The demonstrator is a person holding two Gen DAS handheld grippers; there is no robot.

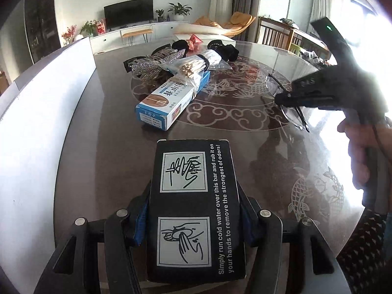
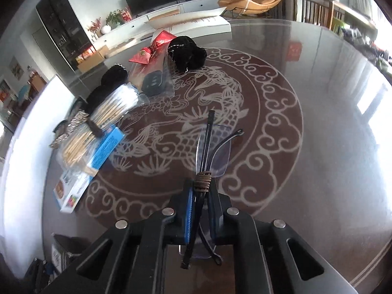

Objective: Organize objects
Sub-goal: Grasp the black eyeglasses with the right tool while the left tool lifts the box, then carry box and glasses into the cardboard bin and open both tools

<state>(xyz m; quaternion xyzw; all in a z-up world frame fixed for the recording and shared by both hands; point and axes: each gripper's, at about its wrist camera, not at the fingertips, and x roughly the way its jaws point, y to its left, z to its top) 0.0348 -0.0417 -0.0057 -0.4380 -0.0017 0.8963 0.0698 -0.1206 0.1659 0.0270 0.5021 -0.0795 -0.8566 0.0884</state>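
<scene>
Left tool [image 1: 193, 210] grips black box [image 1: 196, 210], right tool [image 2: 201, 191] glasses [image 2: 210, 152]

The black box [image 1: 196, 210] carries white print down its side: "Simply run cold water over this bar and rub it on your hands to remove the strongest of odors!"; the blue-and-white carton [image 1: 171, 98] bears large Chinese characters, too skewed to read surely.

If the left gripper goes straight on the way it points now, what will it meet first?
Probably the blue and white box. The left gripper, shut on the black box, points along the table toward it; only bare tabletop lies between, though depth is unclear.
</scene>
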